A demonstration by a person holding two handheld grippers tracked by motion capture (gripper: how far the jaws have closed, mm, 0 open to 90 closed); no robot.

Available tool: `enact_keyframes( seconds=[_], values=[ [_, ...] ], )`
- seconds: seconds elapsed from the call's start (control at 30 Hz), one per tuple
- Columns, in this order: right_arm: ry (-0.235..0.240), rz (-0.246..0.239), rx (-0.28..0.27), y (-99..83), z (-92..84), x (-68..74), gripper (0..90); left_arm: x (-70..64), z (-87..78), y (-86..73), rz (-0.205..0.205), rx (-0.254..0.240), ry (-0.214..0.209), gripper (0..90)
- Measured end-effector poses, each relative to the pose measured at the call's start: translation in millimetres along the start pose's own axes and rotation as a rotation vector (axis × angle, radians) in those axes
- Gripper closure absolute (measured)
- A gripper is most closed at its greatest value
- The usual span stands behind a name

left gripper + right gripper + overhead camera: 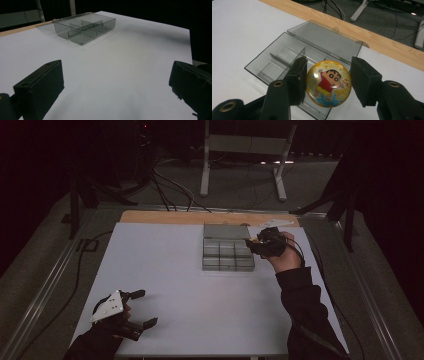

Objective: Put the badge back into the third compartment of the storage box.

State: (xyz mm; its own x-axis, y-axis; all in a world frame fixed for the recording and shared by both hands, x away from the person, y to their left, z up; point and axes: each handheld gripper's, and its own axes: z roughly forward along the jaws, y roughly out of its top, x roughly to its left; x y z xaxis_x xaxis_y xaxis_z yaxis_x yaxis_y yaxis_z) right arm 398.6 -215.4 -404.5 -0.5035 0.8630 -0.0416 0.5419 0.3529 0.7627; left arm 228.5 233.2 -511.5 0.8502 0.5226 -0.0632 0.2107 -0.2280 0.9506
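The right gripper (327, 82) grips a round cartoon badge (328, 86), printed face up toward its camera, above the clear divided box (287, 60) with open lid on the table (165, 270). The left gripper (141, 309) stands open, well apart.

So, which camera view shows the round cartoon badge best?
The right gripper view: the round cartoon badge sits close up between the right gripper pads, its glittery yellow face and red-shirted figure clear, above the open compartment box. In the high view it is just a small yellow speck at that gripper.
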Motion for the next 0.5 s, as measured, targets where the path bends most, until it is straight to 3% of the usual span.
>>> enact_keyframes(
  seconds=[0.5],
  values=[
    [-0.005,0.015,0.052,7.6,29.9,-4.7,47.7,-0.2,0.3,-0.1,0.001,0.002,-0.002,0.2]
  ],
)
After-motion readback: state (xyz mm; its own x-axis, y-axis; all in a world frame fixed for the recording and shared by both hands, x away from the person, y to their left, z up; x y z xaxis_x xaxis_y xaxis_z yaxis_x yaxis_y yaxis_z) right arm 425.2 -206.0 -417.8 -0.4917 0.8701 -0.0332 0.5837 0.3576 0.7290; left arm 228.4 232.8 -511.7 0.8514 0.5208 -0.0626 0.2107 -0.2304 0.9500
